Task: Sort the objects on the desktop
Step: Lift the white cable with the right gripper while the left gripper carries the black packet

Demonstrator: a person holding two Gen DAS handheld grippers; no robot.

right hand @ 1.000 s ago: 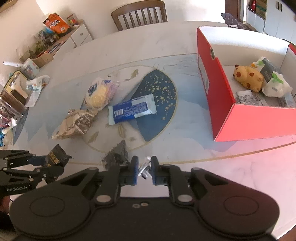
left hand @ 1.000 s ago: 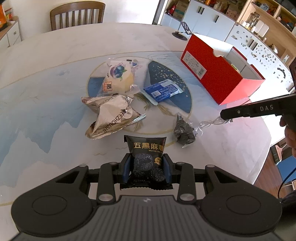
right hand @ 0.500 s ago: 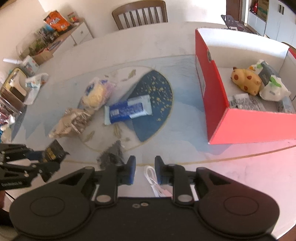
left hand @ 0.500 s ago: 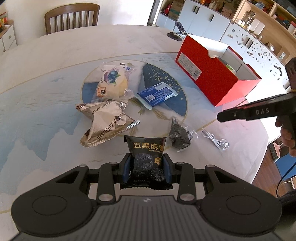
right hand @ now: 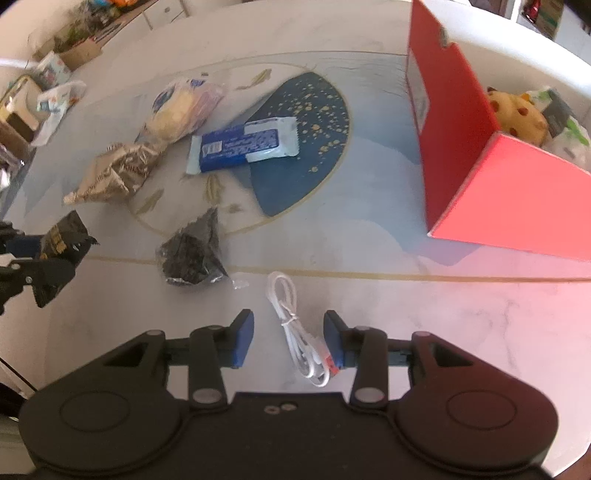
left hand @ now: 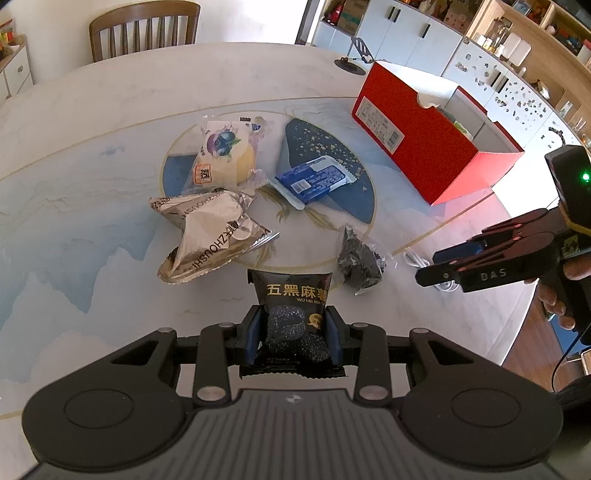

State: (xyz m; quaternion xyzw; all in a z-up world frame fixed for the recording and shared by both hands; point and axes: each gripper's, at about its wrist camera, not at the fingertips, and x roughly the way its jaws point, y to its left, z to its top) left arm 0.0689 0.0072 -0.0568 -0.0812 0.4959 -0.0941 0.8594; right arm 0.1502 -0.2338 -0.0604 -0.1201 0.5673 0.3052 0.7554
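My left gripper is shut on a black snack packet and holds it above the table; the packet also shows at the left of the right wrist view. My right gripper is open, its blue pads on either side of a coiled white cable that lies on the table. On the table lie a dark crumpled packet, a blue wrapper, a silver bag and a yellow bun in a bag. The red box holds a spotted toy.
The red box stands open at the right of the round marble table. A wooden chair stands at the far side. The table's near edge runs just behind the cable. Shelves and cabinets line the far right.
My right gripper has opened and let go of the white cable, which now lies on the table between its pads. The left gripper has kept the black packet and lifted slightly.
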